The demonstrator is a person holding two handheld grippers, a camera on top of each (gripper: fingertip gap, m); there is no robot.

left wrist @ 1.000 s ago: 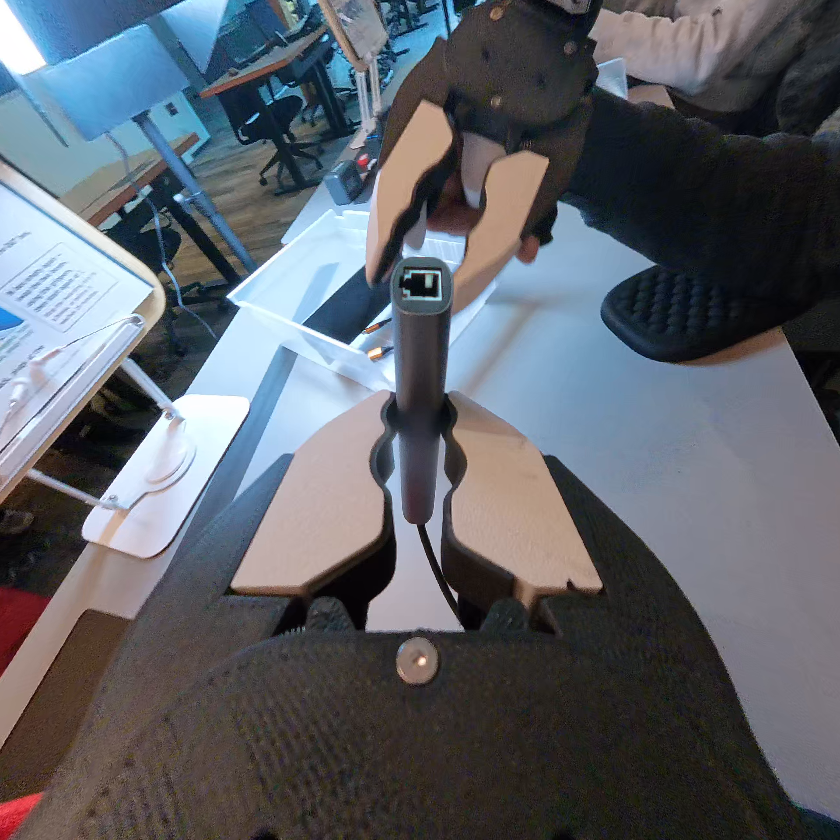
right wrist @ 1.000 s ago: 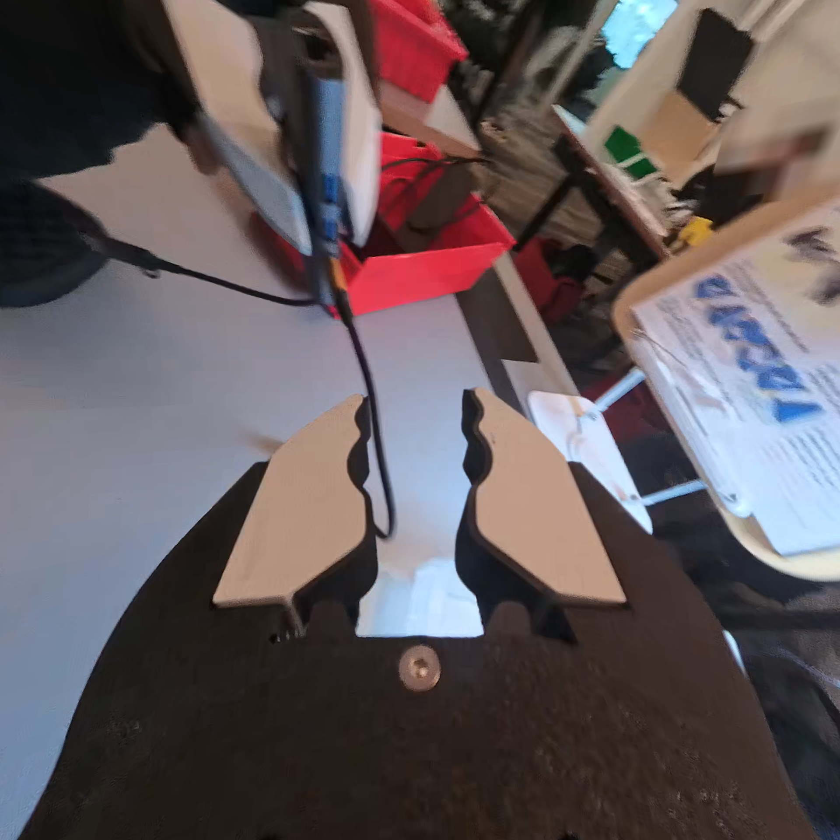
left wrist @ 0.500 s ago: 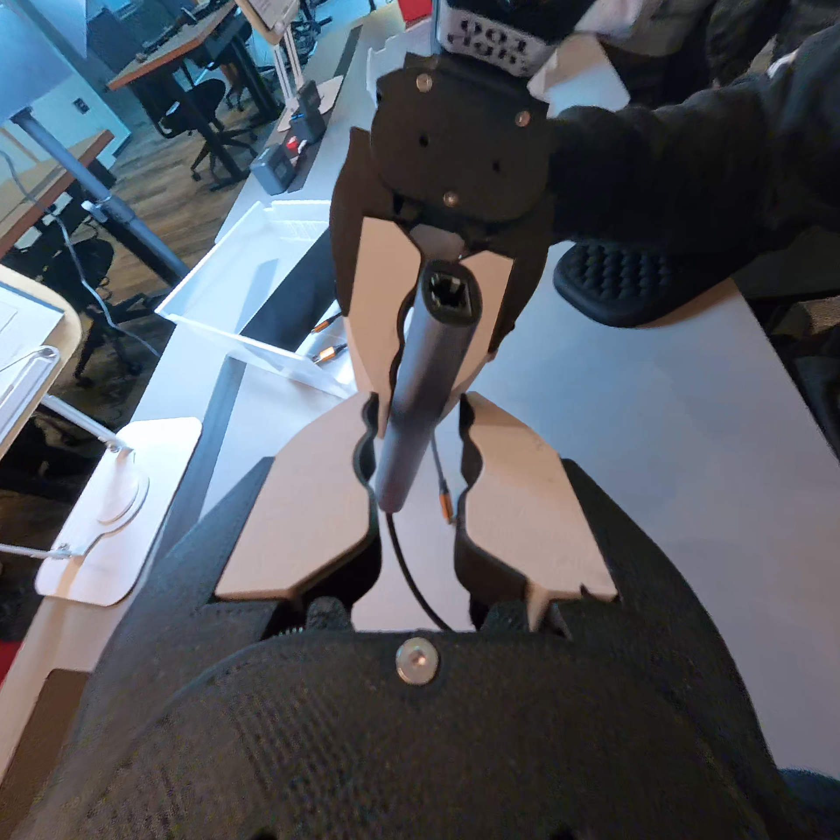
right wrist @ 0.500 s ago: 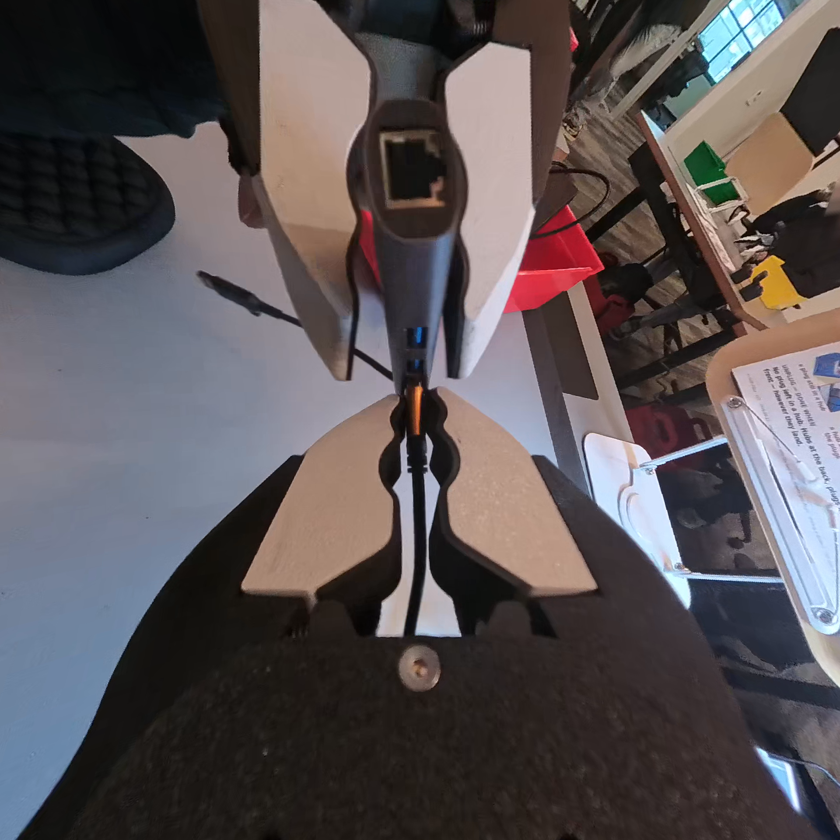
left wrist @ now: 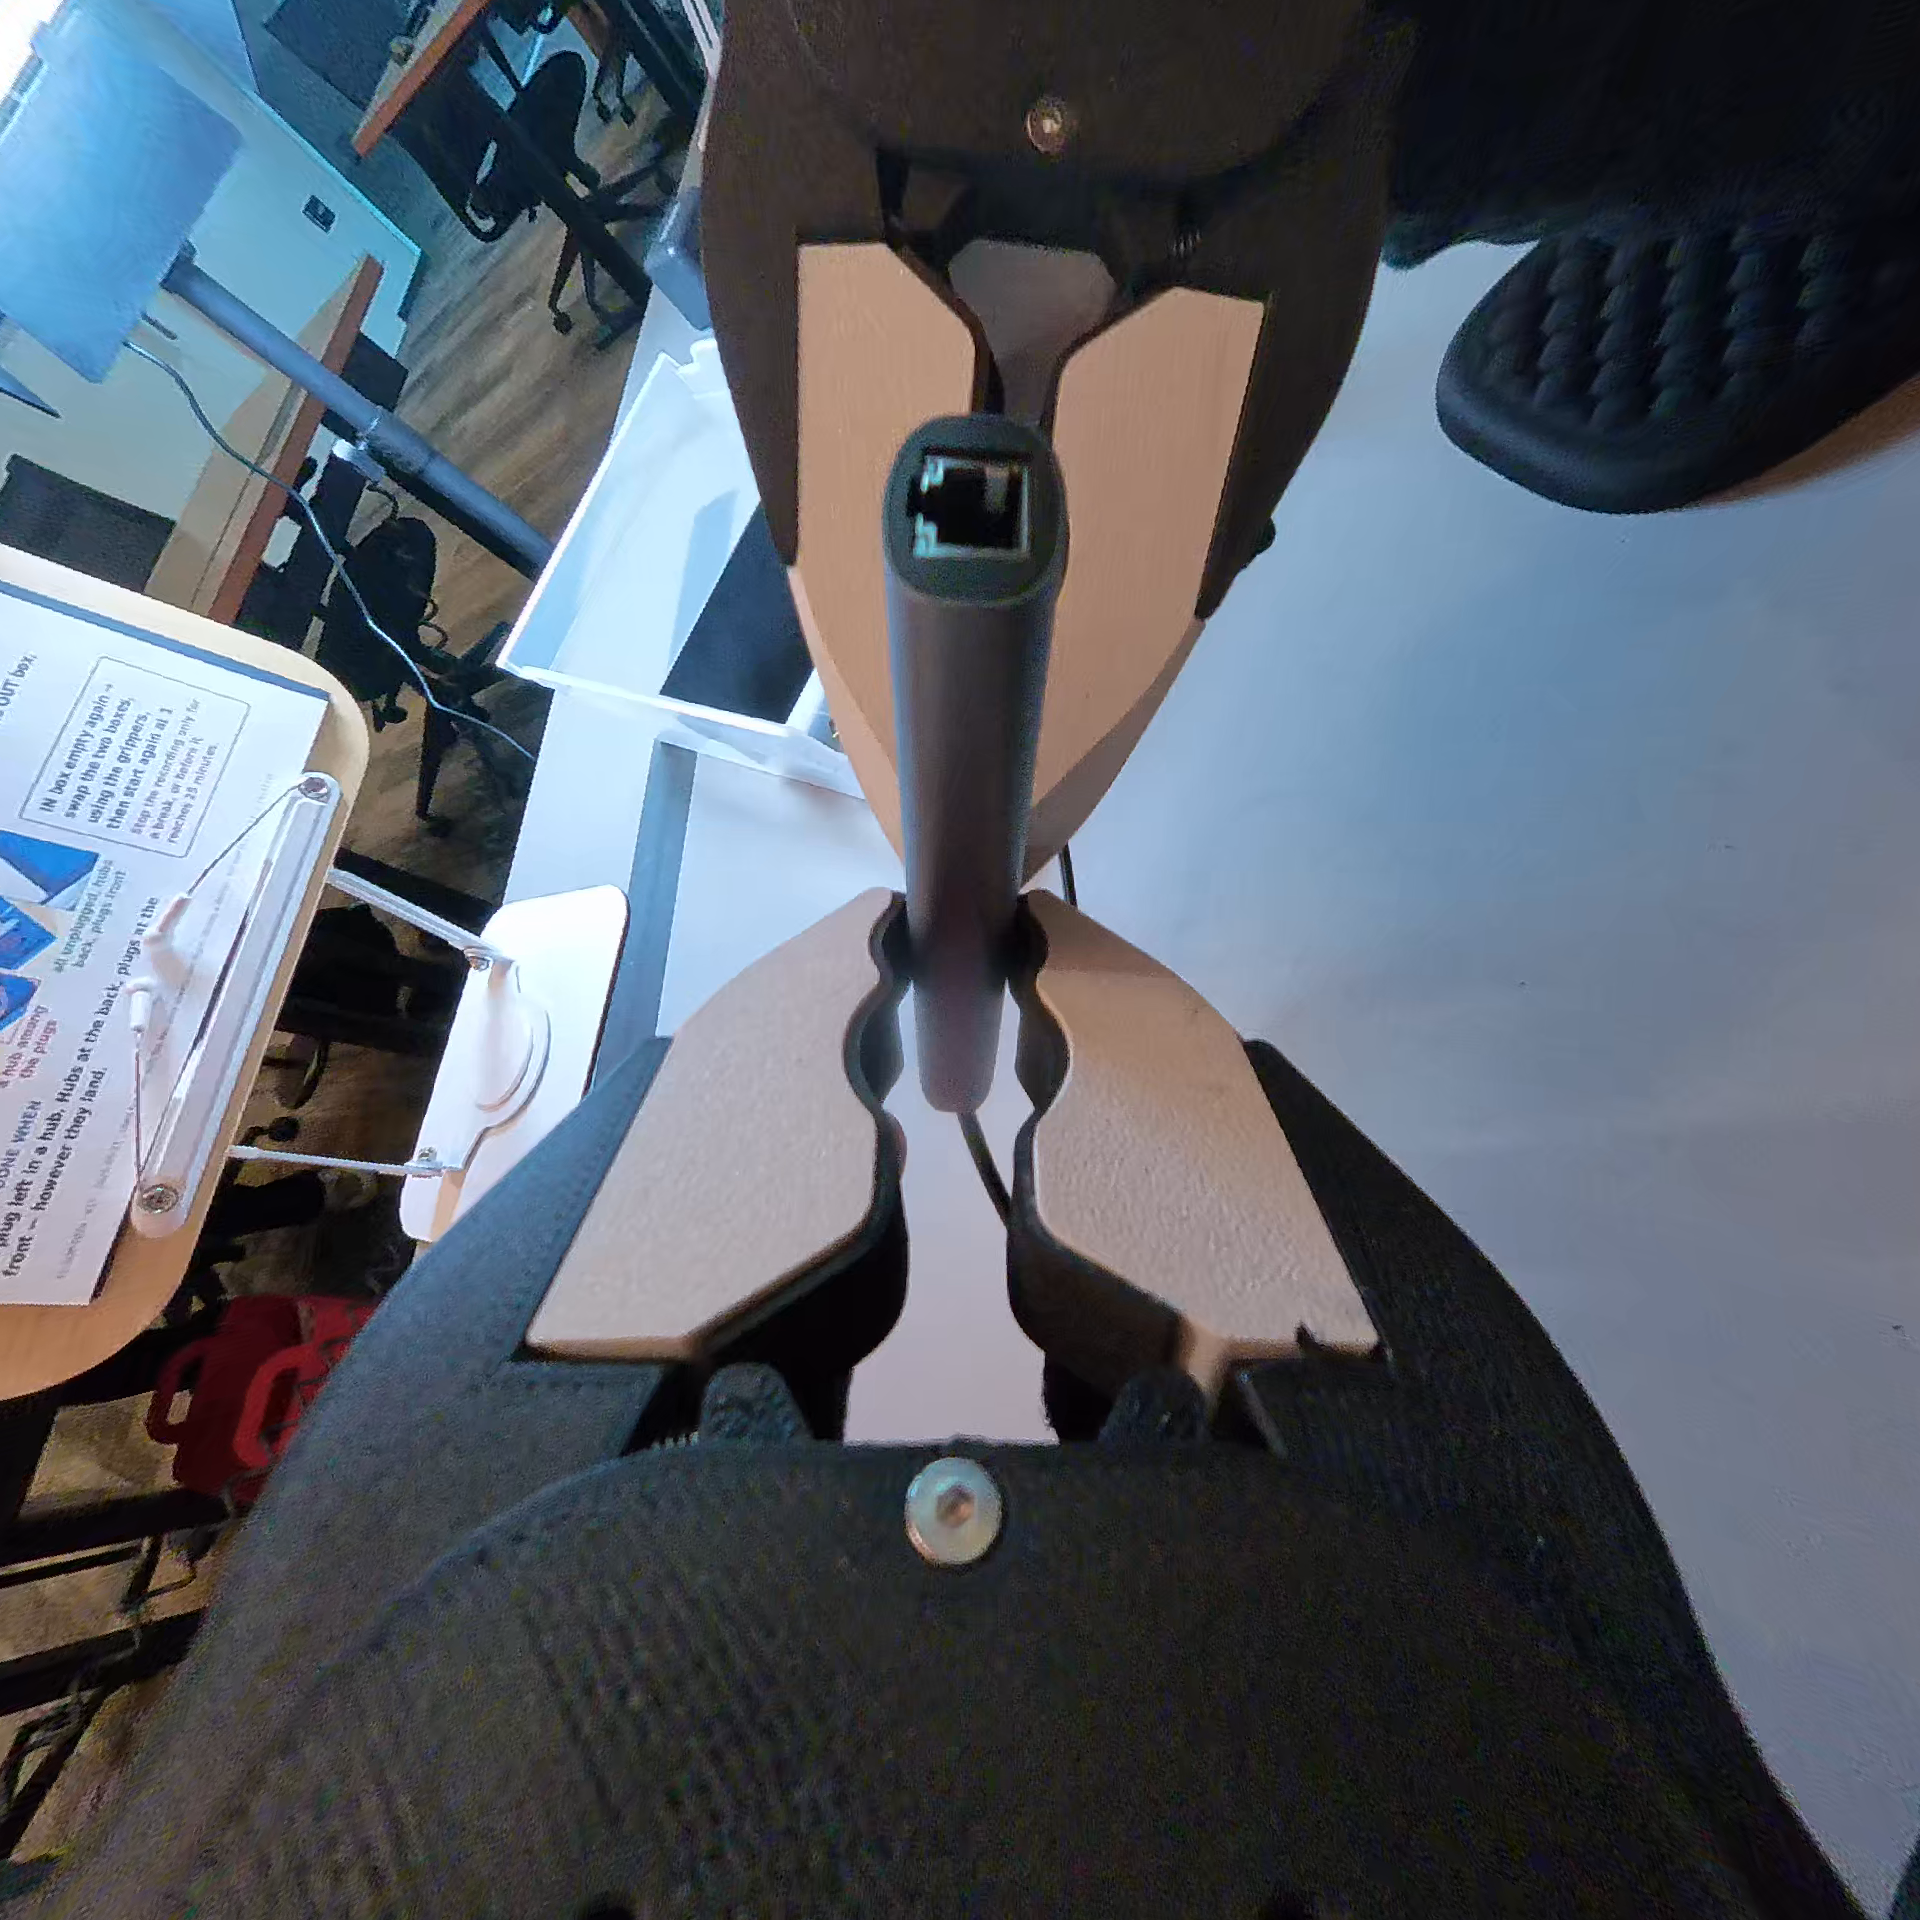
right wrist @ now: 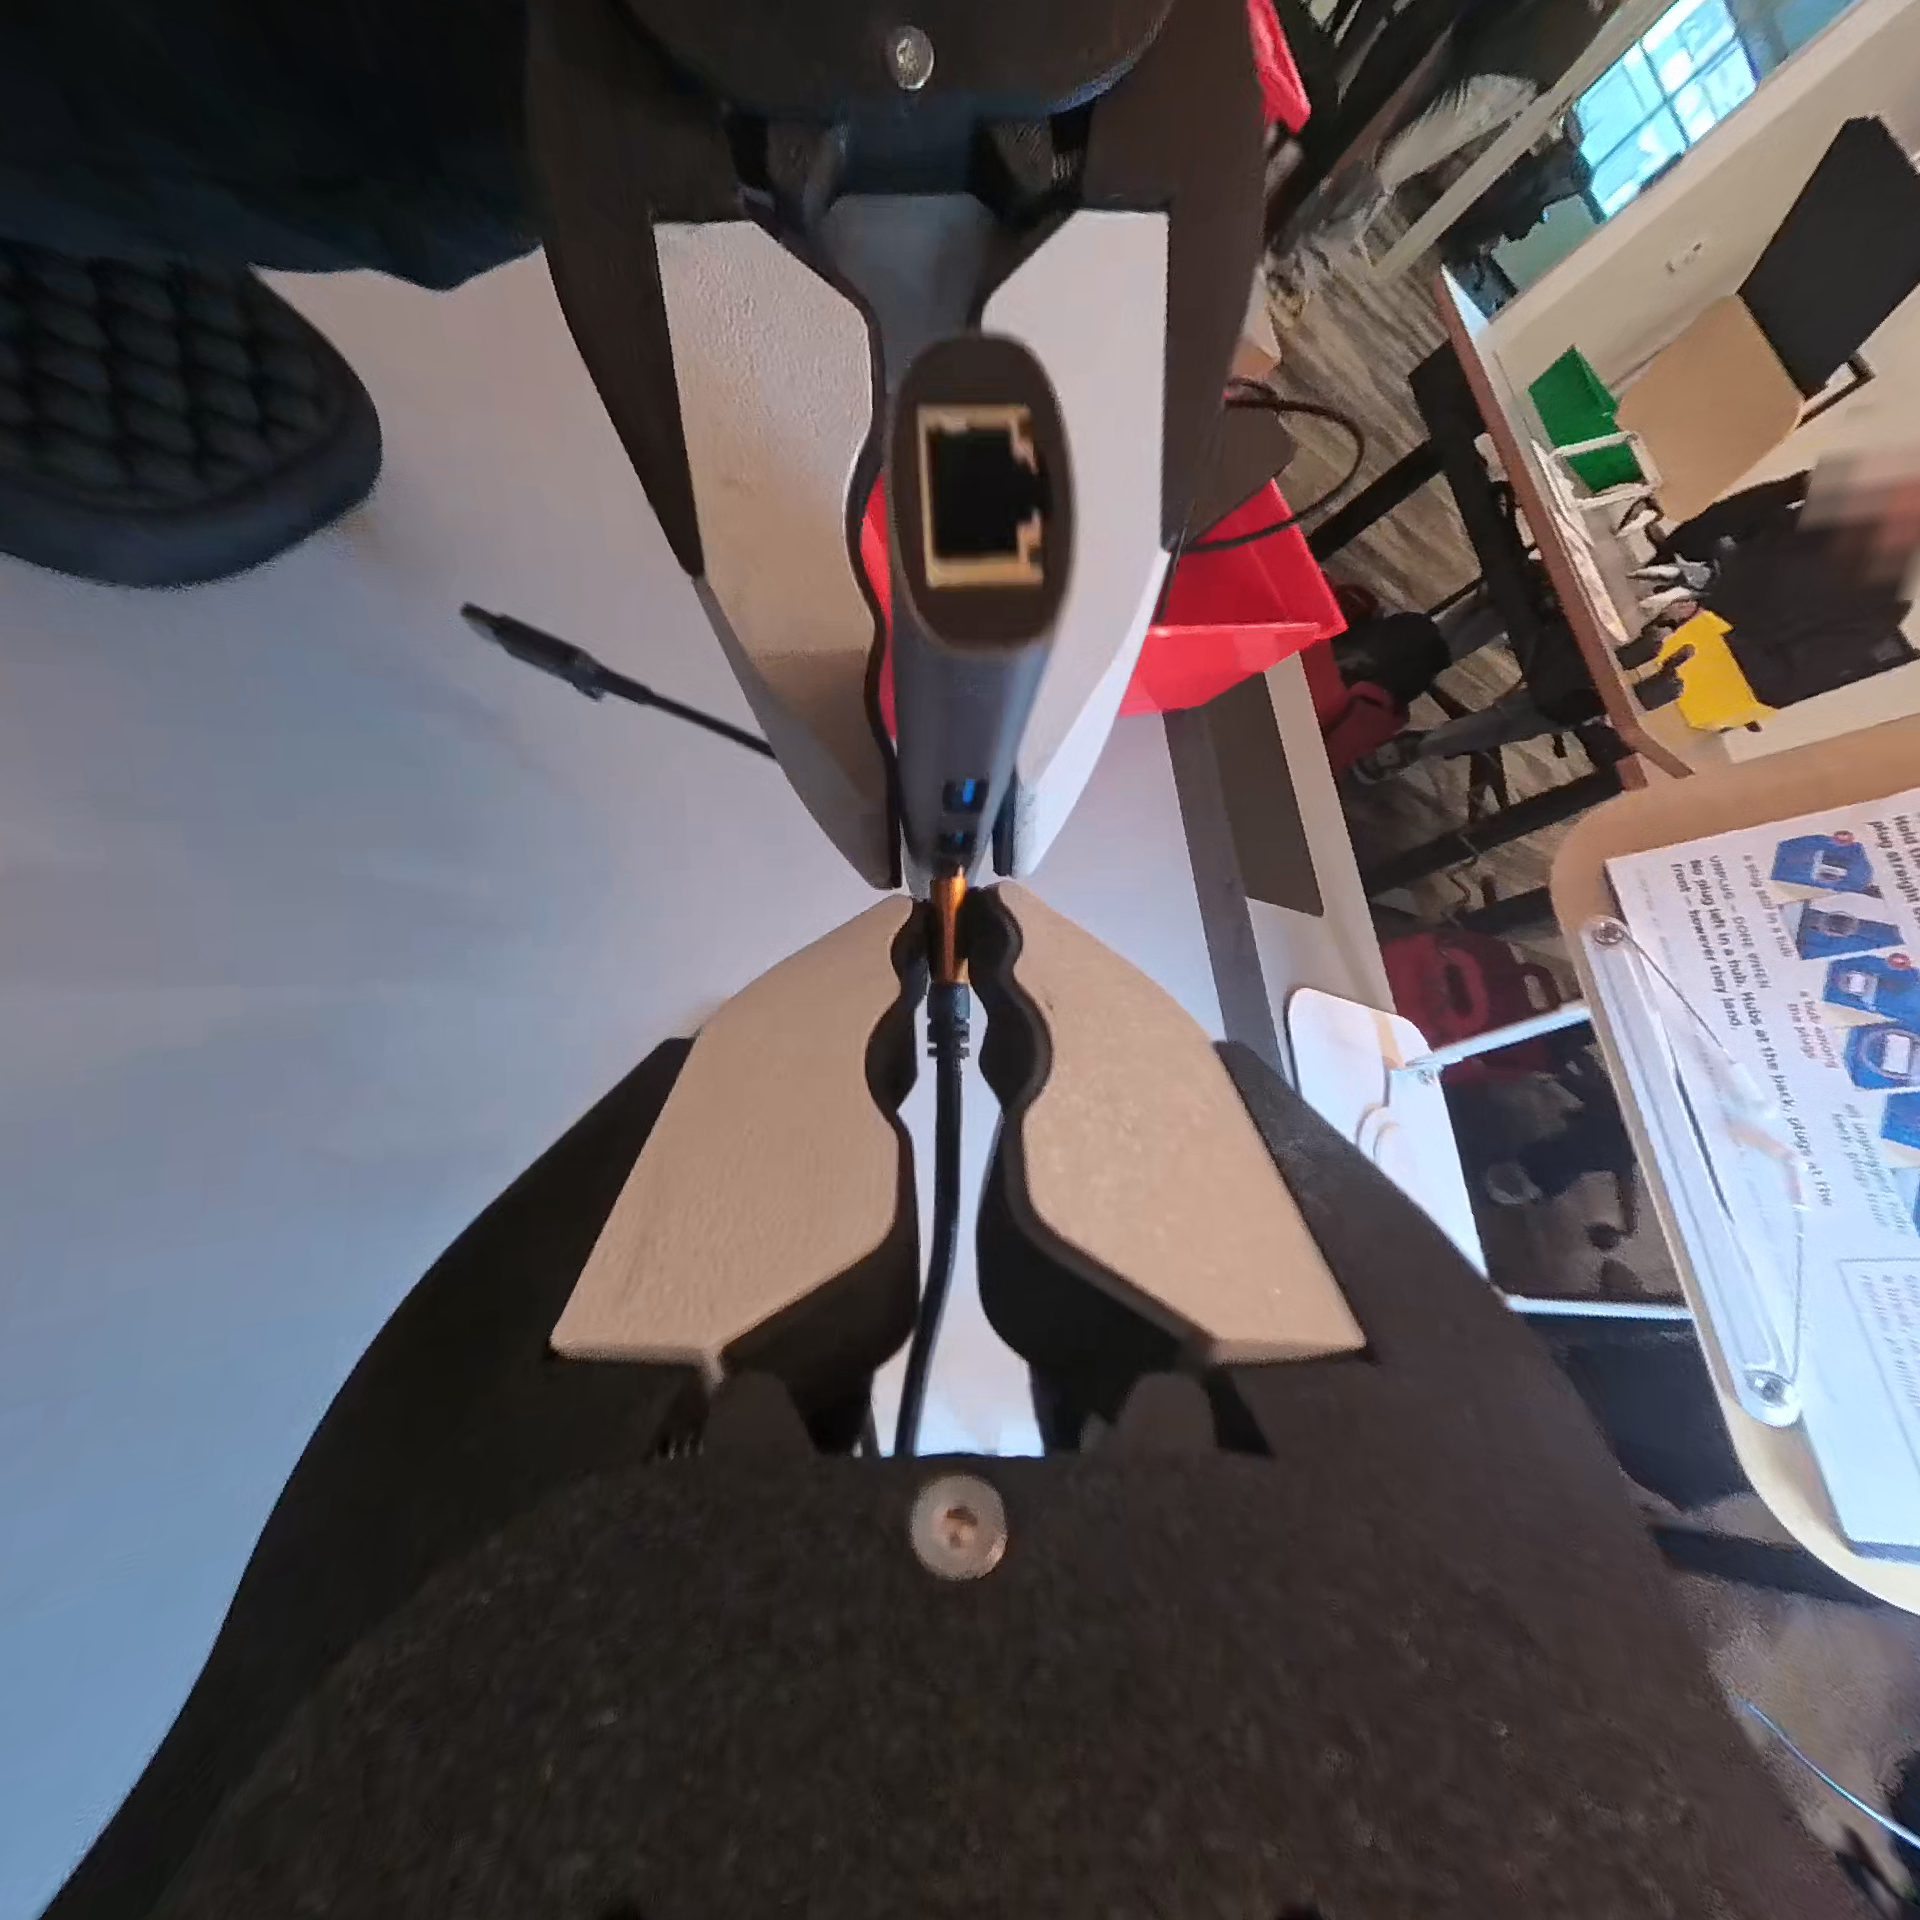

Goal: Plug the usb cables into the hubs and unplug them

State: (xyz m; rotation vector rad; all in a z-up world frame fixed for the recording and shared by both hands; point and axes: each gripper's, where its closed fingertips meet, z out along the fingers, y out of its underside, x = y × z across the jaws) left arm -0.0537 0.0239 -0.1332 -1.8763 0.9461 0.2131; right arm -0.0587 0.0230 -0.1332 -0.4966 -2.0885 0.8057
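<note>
A dark grey USB hub [left wrist: 966, 727] stands on end above the white table, its square socket facing the camera. My left gripper [left wrist: 958, 935] is shut on its lower end. The right gripper [left wrist: 1029, 582] shows behind it, fingers pointing down at me. In the right wrist view the hub [right wrist: 977, 582] sits in the left gripper's pale fingers. My right gripper [right wrist: 951, 925] is shut on the orange-and-black plug [right wrist: 948, 945] of a USB cable [right wrist: 935, 1195], whose tip meets the hub's side by two blue ports. The hub's own lead ends in a loose plug [right wrist: 530, 649] on the table.
A white tray [left wrist: 665, 582] lies at the table's far left in the left wrist view. A red bin [right wrist: 1226, 613] sits beyond the hub in the right wrist view. A wooden stand with an instruction sheet [left wrist: 135, 935] stands off the table's edge. A black padded armrest [left wrist: 1683, 364] overhangs the table. The grippers are tip to tip, or close to it.
The right gripper came in open, closed on the orange plug under the hub, and now both grippers are closer together, tip to tip. The left gripper kept hold of the hub throughout.
</note>
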